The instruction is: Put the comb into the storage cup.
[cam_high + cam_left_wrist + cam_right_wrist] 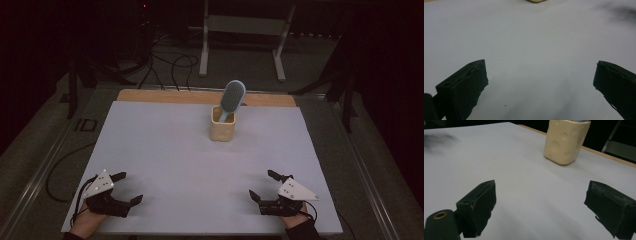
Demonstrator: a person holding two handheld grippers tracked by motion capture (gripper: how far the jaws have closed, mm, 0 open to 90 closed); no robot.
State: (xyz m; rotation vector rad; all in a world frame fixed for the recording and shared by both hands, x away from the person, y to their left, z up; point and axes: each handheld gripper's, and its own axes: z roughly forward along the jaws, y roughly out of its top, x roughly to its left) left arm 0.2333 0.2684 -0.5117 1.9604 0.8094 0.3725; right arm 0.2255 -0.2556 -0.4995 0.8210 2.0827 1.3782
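A cream cup (pixel 222 128) with round dimples stands upright near the far middle of the white table sheet (pixel 165 150). A blue hairbrush (pixel 232 96) with a dark bristle pad stands in it, head up. The same cup (pixel 565 141) appears at the top of the right gripper view, and its base (pixel 535 1) just shows at the top edge of the left gripper view. My left gripper (pixel 129 188) rests open at the near left corner. My right gripper (pixel 262 184) rests open at the near right. Nothing lies between either pair of jaws.
A wooden board edge (pixel 165 96) runs along the far side of the sheet. Beyond it, a white metal stand (pixel 243 35) and black cables (pixel 170 67) lie on the dark floor. A metal rail (pixel 40 175) borders the table's left side.
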